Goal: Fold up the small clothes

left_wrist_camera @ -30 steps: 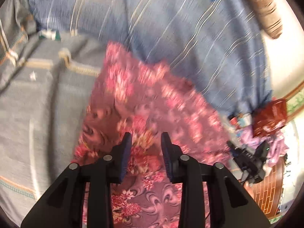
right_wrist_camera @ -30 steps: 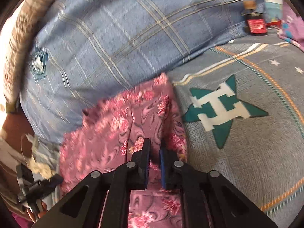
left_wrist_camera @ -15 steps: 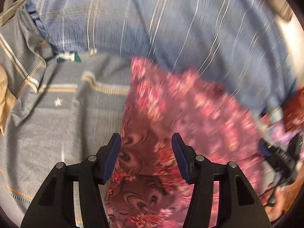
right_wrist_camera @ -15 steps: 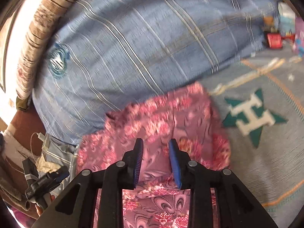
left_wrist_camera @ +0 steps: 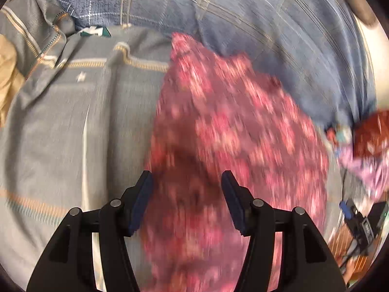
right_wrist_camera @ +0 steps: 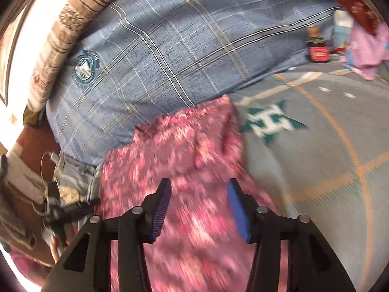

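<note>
Grey bedsheet point(left_wrist_camera: 60, 126) with orange stripes and a green star print point(right_wrist_camera: 269, 123) carries the pink floral garment point(left_wrist_camera: 231, 126), soft, wrinkled, motion-blurred, its far edge against a blue plaid pillow point(right_wrist_camera: 170, 48). Dark bottle point(right_wrist_camera: 318, 47) and lilac clothes point(right_wrist_camera: 364, 48) sit well apart at the sheet's far side. Left gripper point(left_wrist_camera: 186, 200): jaws opening, about half-wide, garment below them, pads not pressing it. Right gripper point(right_wrist_camera: 198, 209): same, opening over the garment, nothing gripped. Cables and a black gadget point(left_wrist_camera: 362, 221) lie off the bed edge.
</note>
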Action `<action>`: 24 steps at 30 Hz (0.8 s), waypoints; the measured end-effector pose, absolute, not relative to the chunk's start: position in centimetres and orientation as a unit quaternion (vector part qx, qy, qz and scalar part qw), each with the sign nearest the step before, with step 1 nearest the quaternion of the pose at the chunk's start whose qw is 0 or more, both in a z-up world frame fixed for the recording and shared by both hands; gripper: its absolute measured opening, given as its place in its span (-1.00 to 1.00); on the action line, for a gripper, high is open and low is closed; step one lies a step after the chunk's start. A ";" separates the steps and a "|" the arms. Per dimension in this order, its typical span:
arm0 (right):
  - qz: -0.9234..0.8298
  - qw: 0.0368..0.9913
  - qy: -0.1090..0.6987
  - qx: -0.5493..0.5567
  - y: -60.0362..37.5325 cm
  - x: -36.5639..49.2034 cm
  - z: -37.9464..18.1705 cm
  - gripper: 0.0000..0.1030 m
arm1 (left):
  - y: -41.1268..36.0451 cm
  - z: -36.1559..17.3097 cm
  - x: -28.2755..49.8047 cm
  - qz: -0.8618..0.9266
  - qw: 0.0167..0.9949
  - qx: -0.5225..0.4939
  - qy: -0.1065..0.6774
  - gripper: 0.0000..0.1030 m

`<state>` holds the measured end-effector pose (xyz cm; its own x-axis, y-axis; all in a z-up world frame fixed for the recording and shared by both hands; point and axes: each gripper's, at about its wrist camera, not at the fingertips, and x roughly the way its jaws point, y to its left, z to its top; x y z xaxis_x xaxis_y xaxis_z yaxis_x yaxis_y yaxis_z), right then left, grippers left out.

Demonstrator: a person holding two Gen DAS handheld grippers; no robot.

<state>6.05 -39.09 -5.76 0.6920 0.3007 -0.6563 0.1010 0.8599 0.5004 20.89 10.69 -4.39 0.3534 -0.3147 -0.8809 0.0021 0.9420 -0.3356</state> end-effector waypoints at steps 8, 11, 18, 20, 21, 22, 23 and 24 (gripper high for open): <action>0.045 0.874 0.402 0.269 -42.1 -4.5 -8.6 0.02 | 11.4 -4.5 10.0 -0.111 0.770 -0.098 0.621 0.21; 0.038 0.870 0.410 0.271 -42.9 -6.7 -9.6 0.02 | 11.8 -5.3 6.0 -0.125 0.757 -0.108 0.633 0.21; 0.031 0.862 0.426 0.273 -43.8 -8.4 -11.2 0.02 | 10.1 -7.4 2.0 -0.109 0.758 -0.044 0.641 0.27; 0.030 0.860 0.432 0.270 -43.7 -8.5 -11.4 0.03 | 9.8 -7.4 2.0 -0.112 0.757 -0.042 0.643 0.35; 0.028 0.860 0.435 0.264 -43.6 -8.5 -11.6 0.03 | 9.8 -7.5 2.0 -0.111 0.756 -0.044 0.644 0.35; 0.025 0.861 0.439 0.255 -43.4 -8.6 -11.6 0.03 | 9.6 -7.6 1.9 -0.112 0.755 -0.045 0.644 0.38; 0.024 0.861 0.443 0.248 -43.2 -8.6 -11.7 0.03 | 9.6 -7.7 1.8 -0.115 0.754 -0.048 0.644 0.45; 0.024 0.862 0.445 0.242 -43.0 -8.6 -11.8 0.03 | 9.3 -7.7 1.7 -0.120 0.754 -0.051 0.644 0.50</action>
<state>-8.59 -42.99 -11.81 0.6020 0.2563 -0.7562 0.1747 0.8819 0.4380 1.66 9.35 -7.73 0.1414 -0.2466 -0.9587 0.1145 0.9661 -0.2316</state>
